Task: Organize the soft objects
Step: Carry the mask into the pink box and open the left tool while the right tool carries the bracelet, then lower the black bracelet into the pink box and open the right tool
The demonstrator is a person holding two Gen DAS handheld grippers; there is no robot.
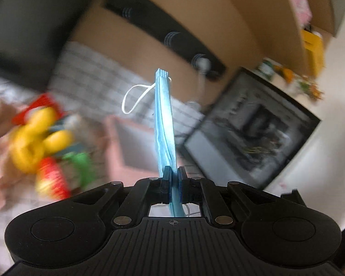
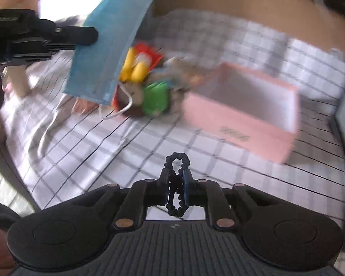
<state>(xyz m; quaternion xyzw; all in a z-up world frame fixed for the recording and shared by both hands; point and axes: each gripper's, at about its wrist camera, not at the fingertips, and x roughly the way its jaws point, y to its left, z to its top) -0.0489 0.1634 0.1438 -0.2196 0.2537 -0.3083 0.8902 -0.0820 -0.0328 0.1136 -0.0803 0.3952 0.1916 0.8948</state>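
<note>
Both hands loaded, mid-carry. Left gripper [image 1: 172, 179] jaws clamped on a blue face mask [image 1: 164, 124], held edge-on, ear loop [image 1: 135, 99] dangling. Right gripper [image 2: 176, 179] jaws pinched on a black hair tie [image 2: 177, 161]. Pink box [image 2: 243, 110] sits open on the checked bed sheet [image 2: 149, 142], at 2 o'clock from the right gripper; toy pile [image 2: 147, 85] at 11. Likely next: bring each item over the box, then release.

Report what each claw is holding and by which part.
Left claw pinches the blue face mask by one short end. Right claw pinches a black hair tie across its middle.
</note>
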